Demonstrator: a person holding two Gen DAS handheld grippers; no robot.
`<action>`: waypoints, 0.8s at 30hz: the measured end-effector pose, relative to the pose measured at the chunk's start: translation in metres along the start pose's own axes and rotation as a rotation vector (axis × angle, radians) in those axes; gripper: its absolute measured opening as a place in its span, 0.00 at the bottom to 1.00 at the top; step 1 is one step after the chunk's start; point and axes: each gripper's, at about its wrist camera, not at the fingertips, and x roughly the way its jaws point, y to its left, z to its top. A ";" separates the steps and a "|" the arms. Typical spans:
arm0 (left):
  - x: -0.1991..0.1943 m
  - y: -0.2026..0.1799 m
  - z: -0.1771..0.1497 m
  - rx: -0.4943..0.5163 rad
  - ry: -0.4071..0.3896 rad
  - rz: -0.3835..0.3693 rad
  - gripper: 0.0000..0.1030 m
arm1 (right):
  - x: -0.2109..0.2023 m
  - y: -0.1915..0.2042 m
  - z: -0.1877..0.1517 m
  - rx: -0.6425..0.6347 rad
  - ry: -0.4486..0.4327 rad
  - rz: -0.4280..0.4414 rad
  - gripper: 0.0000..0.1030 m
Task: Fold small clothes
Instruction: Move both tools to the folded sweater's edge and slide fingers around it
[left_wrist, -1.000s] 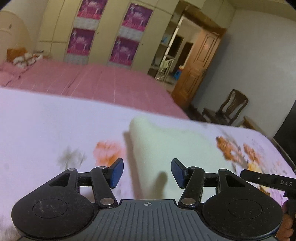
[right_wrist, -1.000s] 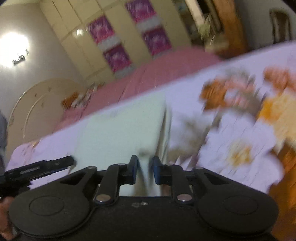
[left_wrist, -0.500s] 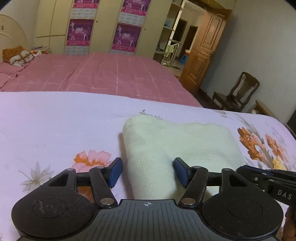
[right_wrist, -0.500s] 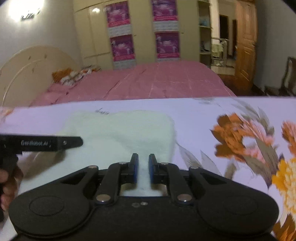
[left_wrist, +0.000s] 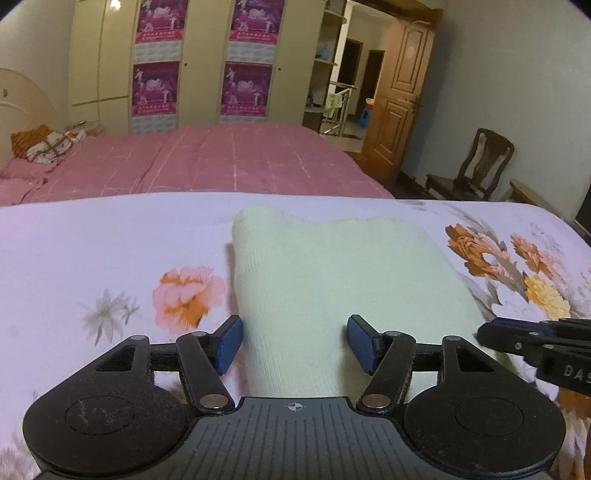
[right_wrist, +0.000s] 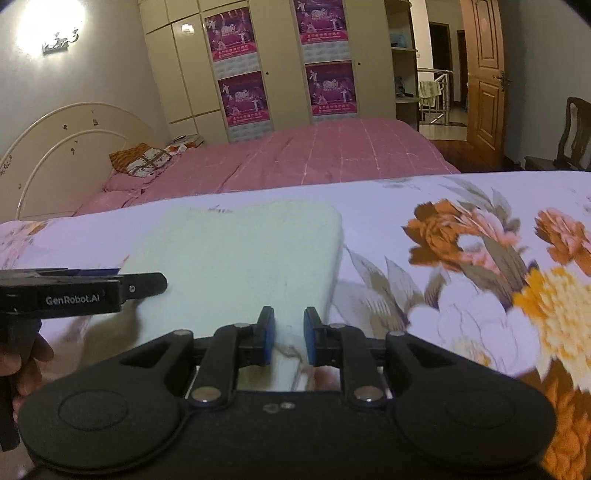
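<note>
Under my gripper spreads a pale lilac floral sheet (left_wrist: 92, 240), with an orange-pink flower (left_wrist: 186, 295) just ahead to my left and a cluster of orange and yellow blooms (right_wrist: 517, 266) off to my right. Beyond it, straight ahead, lies a bed with a pink checked cover (left_wrist: 207, 166), an orange patterned pillow (right_wrist: 142, 158) at its far left end by the curved cream headboard (right_wrist: 55, 147). Behind the bed stands a cream wardrobe (left_wrist: 103, 66) bearing purple posters (left_wrist: 243, 88). Far right ahead I see an open wooden door (left_wrist: 399, 99) and a dark wooden chair (left_wrist: 476, 170). A wall lamp (right_wrist: 48, 26) glares upper left.
</note>
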 end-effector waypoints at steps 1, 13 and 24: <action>-0.007 0.000 -0.001 0.003 -0.005 -0.001 0.61 | -0.005 0.000 0.000 0.005 -0.004 0.000 0.20; -0.067 -0.003 -0.075 0.032 0.052 -0.002 0.61 | -0.050 0.000 -0.063 0.034 0.088 0.046 0.22; -0.089 0.000 -0.090 0.051 0.065 -0.007 0.63 | -0.064 0.005 -0.081 0.048 0.090 0.031 0.22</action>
